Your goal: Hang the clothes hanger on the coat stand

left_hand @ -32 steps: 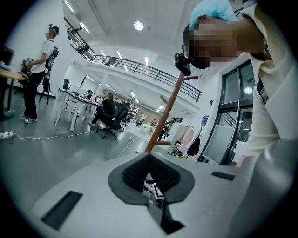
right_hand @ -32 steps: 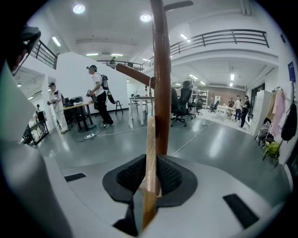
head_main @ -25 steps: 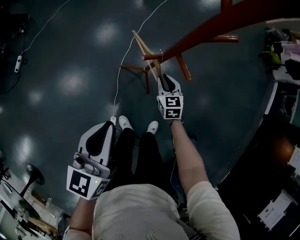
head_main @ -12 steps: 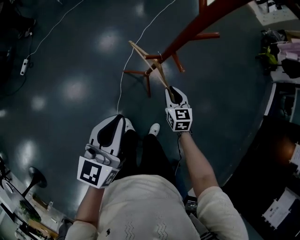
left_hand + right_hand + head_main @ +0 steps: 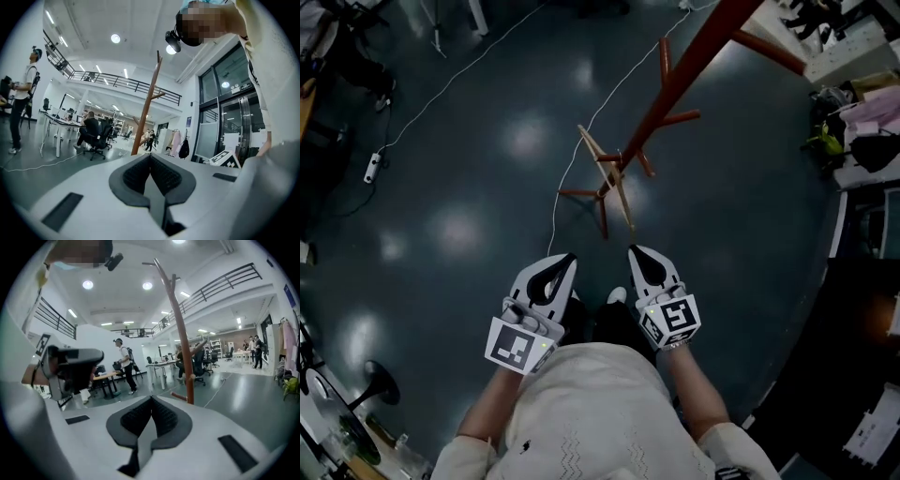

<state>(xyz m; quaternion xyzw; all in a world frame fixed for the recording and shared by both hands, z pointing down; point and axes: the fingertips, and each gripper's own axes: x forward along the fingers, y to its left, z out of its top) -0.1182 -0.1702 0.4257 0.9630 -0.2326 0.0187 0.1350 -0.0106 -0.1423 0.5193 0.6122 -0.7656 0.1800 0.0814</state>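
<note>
Only the head view shows the clothes hanger (image 5: 624,202): pale wood, tilted, hooked on a low peg of the red coat stand (image 5: 675,84); the gripper views catch only the stand's trunk. The left gripper (image 5: 566,259) and right gripper (image 5: 636,251) sit apart from it, each clenched on nothing.

Wore cream knitted short-sleeved top (image 5: 581,412), lower centre; showed white, black-padded left gripper (image 5: 564,261) and right gripper (image 5: 636,253), each with black-and-white marker cube (image 5: 514,345).
</note>
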